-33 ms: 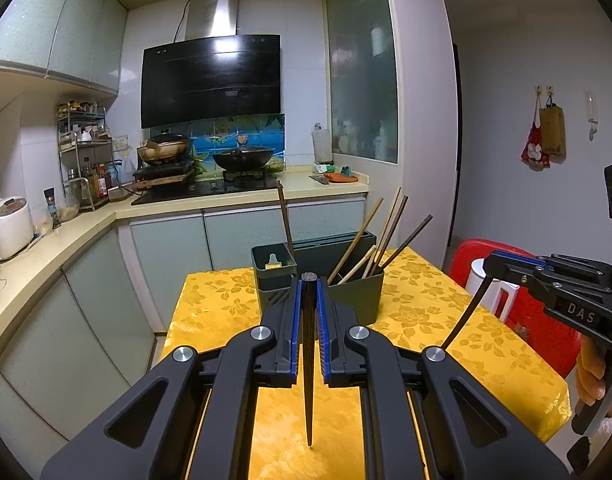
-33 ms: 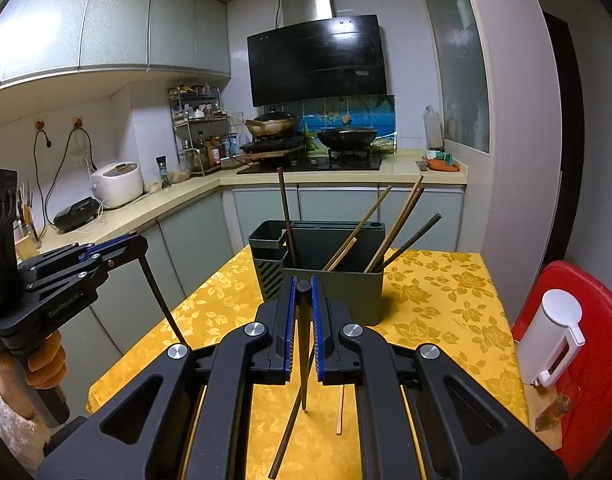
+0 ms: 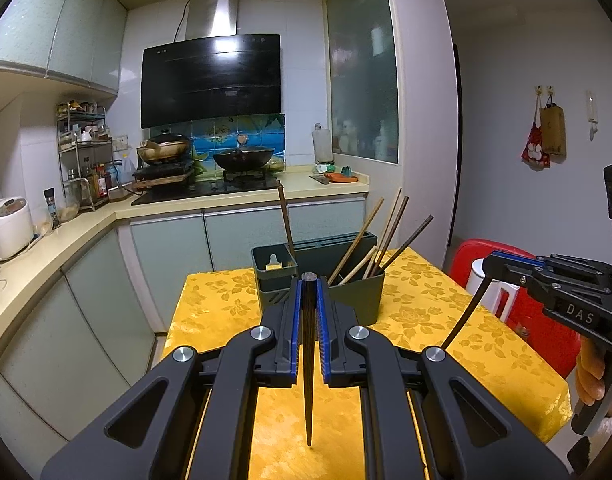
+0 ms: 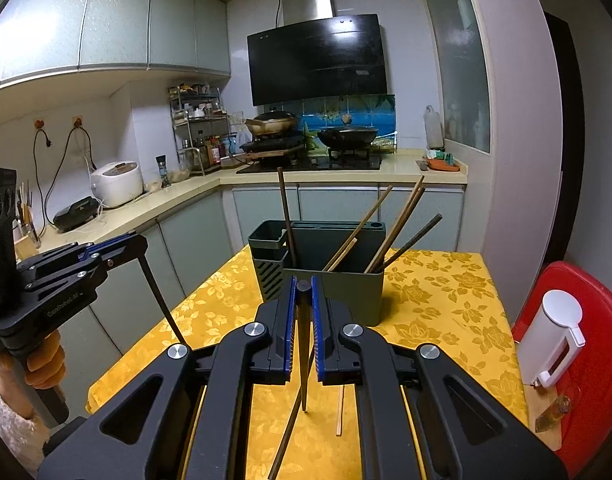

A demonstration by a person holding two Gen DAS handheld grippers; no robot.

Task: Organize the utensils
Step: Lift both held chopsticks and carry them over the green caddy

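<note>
My left gripper (image 3: 308, 292) is shut on a dark chopstick (image 3: 308, 380) that hangs tip-down over the yellow tablecloth (image 3: 466, 344). Past it stands the dark green utensil holder (image 3: 358, 296) with several chopsticks (image 3: 388, 232) leaning in it. My right gripper (image 4: 303, 292) is shut on another dark chopstick (image 4: 303, 360), also tip-down, in front of the holder (image 4: 346, 292). Each gripper shows in the other's view: the right gripper (image 3: 490, 264) at the right, the left gripper (image 4: 139, 242) at the left. A light chopstick (image 4: 339, 410) and a dark chopstick (image 4: 287, 436) lie loose on the cloth.
A red stool (image 4: 586, 320) with a white dispenser (image 4: 558, 340) stands right of the table. A kitchen counter (image 4: 177, 200) runs along the left and back, with a rice cooker (image 4: 117, 184) and stove pans (image 4: 346, 136). A hand (image 4: 41, 364) grips the left tool's handle.
</note>
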